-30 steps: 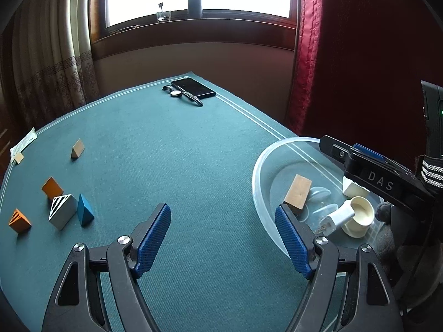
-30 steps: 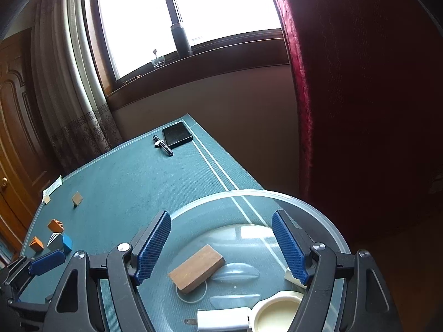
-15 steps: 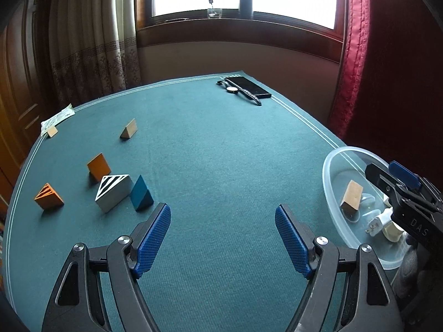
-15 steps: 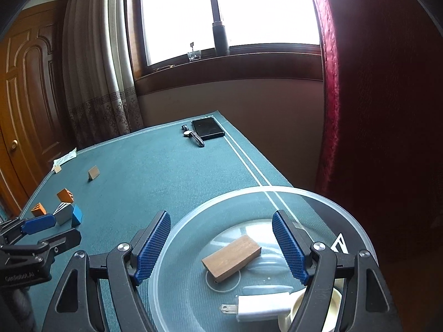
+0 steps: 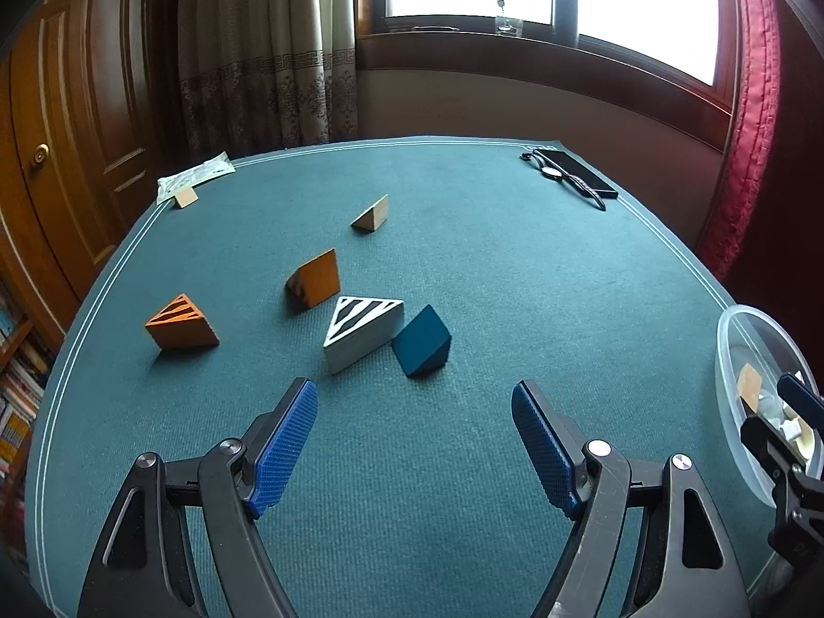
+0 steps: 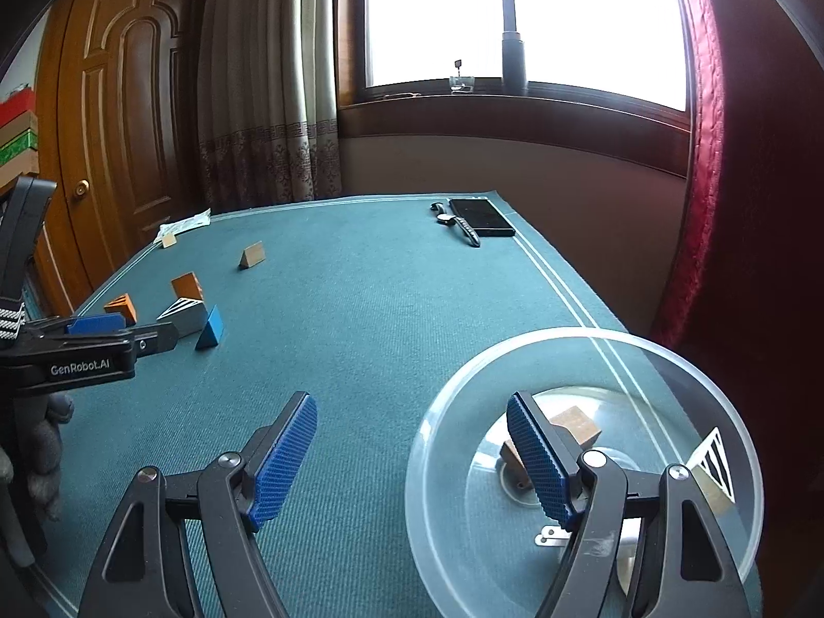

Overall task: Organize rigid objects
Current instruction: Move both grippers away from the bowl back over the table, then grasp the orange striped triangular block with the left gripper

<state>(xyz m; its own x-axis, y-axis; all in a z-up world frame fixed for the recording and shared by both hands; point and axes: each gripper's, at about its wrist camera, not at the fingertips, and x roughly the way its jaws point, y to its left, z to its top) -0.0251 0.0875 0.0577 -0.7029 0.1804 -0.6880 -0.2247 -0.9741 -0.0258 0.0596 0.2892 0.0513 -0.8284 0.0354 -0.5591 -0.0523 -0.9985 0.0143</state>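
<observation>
Several wedge blocks lie on the green table cloth (image 5: pixel 463 237): a blue wedge (image 5: pixel 422 342), a white striped wedge (image 5: pixel 363 324), an orange wedge (image 5: pixel 315 278), an orange striped wedge (image 5: pixel 180 322) and a plain wooden wedge (image 5: pixel 372 215). My left gripper (image 5: pixel 412 438) hangs open just short of the blue and striped wedges, with nothing between its fingers. My right gripper (image 6: pixel 412 453) is open too, its right finger over the rim of a clear plastic bowl (image 6: pixel 582 345). The bowl holds a wooden block (image 6: pixel 571 425), a striped wedge (image 6: pixel 713 468) and a white plug, partly hidden.
A black phone (image 5: pixel 574 172) and a wristwatch (image 5: pixel 553 172) lie at the far right corner. A small wooden block (image 5: pixel 185 198) and a paper packet (image 5: pixel 195 180) sit at the far left edge. The bowl (image 5: pixel 741 360) stands at the table's right edge.
Both grippers have swung left, away from the bowl. The wedges now lie right before the left gripper, and the bowl has slid to the right of both views. The jaws' gaps are unchanged.
</observation>
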